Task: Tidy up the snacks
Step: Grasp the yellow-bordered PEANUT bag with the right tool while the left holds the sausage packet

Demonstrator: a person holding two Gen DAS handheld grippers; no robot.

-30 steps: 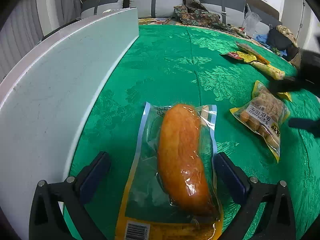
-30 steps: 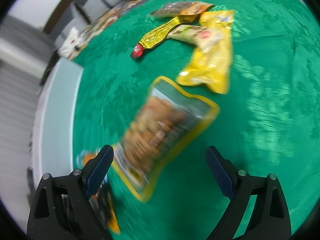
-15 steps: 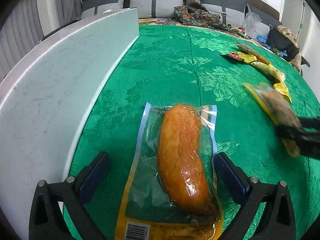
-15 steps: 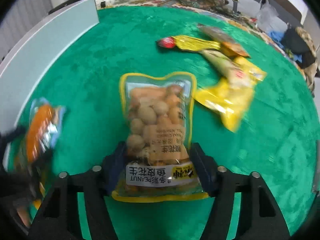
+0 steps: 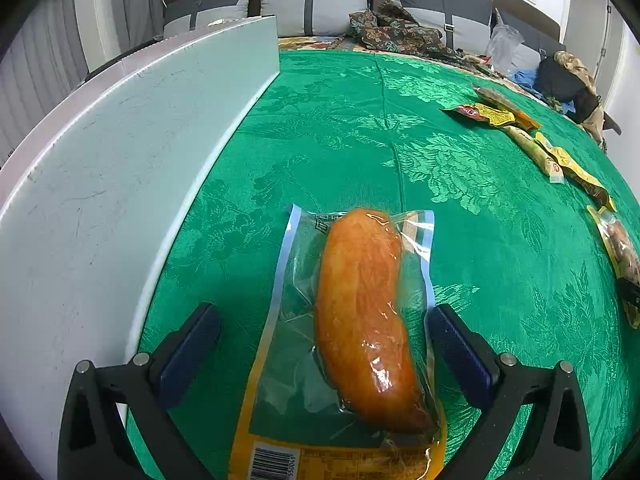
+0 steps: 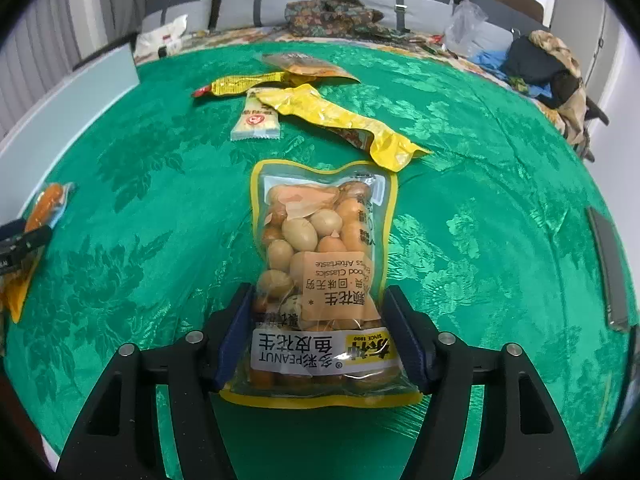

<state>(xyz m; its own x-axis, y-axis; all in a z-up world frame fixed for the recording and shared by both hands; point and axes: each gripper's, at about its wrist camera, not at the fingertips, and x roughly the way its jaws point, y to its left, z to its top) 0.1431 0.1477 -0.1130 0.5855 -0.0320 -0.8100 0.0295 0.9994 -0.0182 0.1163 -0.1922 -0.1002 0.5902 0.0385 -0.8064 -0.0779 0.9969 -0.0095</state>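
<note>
We see the right gripper (image 6: 320, 334) with its blue pads pressed against both sides of the peanut pouch (image 6: 322, 276); after closing onto it the jaws have just eased slightly wider, and the pouch remains between them, held by its lower end above the green tablecloth (image 6: 460, 216). The left gripper (image 5: 322, 354) stands wide open around the wrapped orange sausage (image 5: 362, 312), its pads clear of the wrapper on both sides, so that packet lies ungripped on the cloth beside the white board (image 5: 120, 168). Farther off, a loose cluster of snacks lies together: a long yellow packet (image 6: 340, 120), a small white sachet (image 6: 256, 120), a yellow-and-red stick (image 6: 240, 86) and a brown-orange pouch (image 6: 308, 66). We judge the sorting to be at an early stage: one pouch is in transit, one packet is about to be taken, and four items lie unsorted. No destination container is visible, so we cannot tell where the snacks belong.
</note>
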